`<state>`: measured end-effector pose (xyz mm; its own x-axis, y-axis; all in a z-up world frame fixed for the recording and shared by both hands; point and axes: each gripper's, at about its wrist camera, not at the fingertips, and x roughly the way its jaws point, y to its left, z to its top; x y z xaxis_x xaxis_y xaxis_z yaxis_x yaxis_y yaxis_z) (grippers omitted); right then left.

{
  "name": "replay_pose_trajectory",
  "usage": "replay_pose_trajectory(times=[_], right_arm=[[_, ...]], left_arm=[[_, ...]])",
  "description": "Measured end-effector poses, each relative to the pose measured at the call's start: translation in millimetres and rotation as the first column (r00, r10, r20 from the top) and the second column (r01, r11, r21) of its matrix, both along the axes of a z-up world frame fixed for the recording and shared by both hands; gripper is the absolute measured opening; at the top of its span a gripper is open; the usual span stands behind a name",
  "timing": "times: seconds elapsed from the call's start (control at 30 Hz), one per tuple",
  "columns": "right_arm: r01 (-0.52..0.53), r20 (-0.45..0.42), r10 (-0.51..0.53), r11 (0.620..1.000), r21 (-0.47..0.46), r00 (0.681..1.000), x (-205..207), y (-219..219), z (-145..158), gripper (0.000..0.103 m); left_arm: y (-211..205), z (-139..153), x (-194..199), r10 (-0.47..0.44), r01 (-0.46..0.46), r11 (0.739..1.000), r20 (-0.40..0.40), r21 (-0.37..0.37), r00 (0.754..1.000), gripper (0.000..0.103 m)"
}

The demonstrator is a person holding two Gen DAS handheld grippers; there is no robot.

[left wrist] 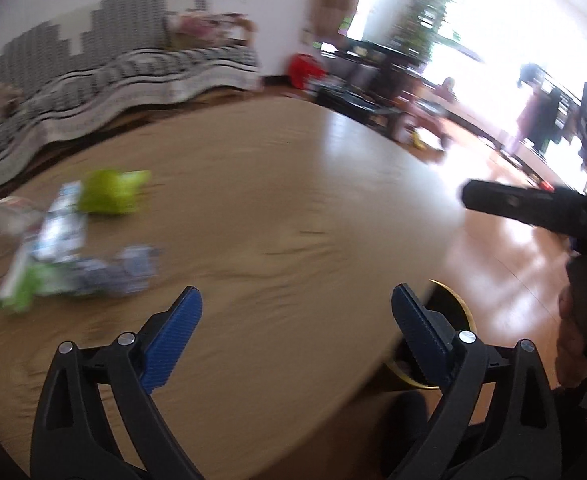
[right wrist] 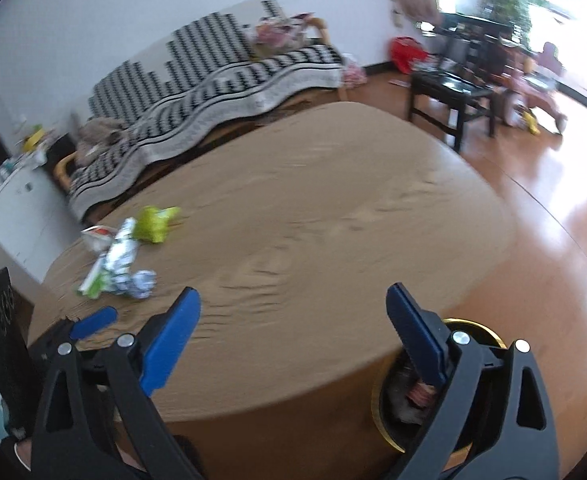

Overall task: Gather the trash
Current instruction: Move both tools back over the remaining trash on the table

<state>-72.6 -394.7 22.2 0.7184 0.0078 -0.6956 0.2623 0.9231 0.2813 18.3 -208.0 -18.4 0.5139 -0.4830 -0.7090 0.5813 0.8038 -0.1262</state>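
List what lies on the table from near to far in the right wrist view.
Crumpled silver-blue wrapper → green-and-white wrapper → lime-green crumpled wrapper. The clear red-marked packet at the table's left edge is left out, as it overlaps the green-and-white wrapper.

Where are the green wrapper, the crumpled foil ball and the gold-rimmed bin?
green wrapper (right wrist: 155, 225): right wrist view, its crumpled middle.
crumpled foil ball (right wrist: 143, 282): right wrist view, its centre.
gold-rimmed bin (right wrist: 478, 327): right wrist view, its far rim.
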Motion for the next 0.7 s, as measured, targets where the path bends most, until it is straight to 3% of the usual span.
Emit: replay_pose_trajectory(times=[0.17, 0.33, 0.5, 0.7], right_arm=[[-0.117, 0.017, 0.117, 0.993, 0.008, 0.993, 34, 62, 2, 0.091], [-0.228, 0.017, 0.228, 0.974, -0.015, 0.973, 65, 124, -4, 0.091], [-0.326, 0.004, 0.326, 0.945, -0.040, 0.945, 90, 169, -14, 0.091], [-0.427, -0.056, 0.423, 0.896, -0.121, 0.904, 116, 208, -36, 0.091]], left_arm=[[94, 10, 18, 0.172, -0.172, 0.985, 0.008, 0.002, 0.985, 0.093], [175, 14, 25, 0.316, -0.317, 0.948, 0.019, 0.014, 0.948, 0.094], [213, 7, 38, 0.368, -0.368, 0.928, 0.019, 0.053, 0.930, 0.094], [214, -12, 63, 0.337, -0.339, 0.931, 0.036, 0.135, 0.941, 0.094]])
